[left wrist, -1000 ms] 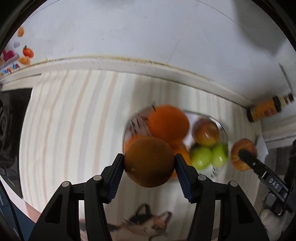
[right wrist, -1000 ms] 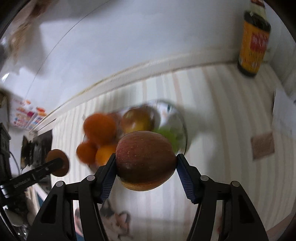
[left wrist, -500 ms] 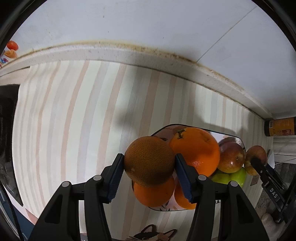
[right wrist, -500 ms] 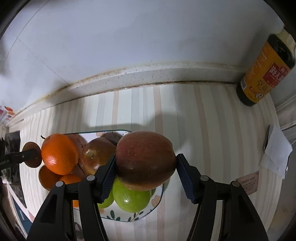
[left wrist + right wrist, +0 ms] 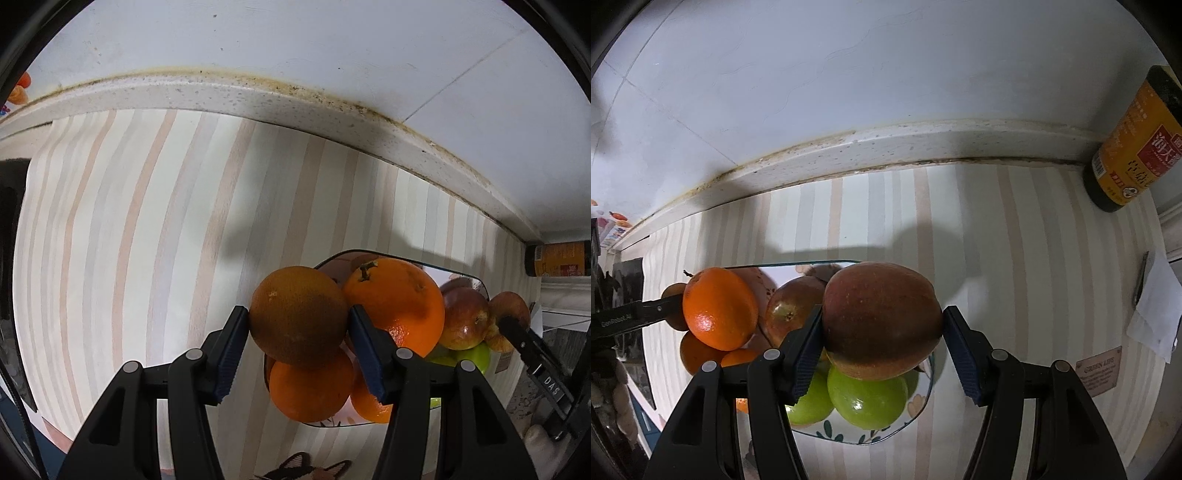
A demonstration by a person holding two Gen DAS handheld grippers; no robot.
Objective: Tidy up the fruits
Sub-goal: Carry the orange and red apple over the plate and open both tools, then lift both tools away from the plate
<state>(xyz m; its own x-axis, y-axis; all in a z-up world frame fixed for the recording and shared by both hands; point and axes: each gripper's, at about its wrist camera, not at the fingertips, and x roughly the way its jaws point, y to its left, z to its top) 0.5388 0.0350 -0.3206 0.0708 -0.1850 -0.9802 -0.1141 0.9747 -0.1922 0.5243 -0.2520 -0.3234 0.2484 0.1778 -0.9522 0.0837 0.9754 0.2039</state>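
Over the fruit plate (image 5: pixel 925 400), the left gripper (image 5: pixel 299 345) clamps a dull orange (image 5: pixel 298 316) above the oranges, while the right gripper (image 5: pixel 882 343) clamps a red apple (image 5: pixel 882 320) apparently directly above the green apples (image 5: pixel 868 400).

The counter (image 5: pixel 1015 258), covered in pale stripes, meets a white wall. On it rest a fruit-filled plate (image 5: pixel 923 402), a dark sauce bottle (image 5: pixel 1134 147) near the wall, folded white paper (image 5: pixel 1156 306) and a small card (image 5: pixel 1099 376).

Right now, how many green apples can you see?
2, both in the plate beneath the red apple gripped by the right tool: one directly under it, one at its left. More may be hidden.
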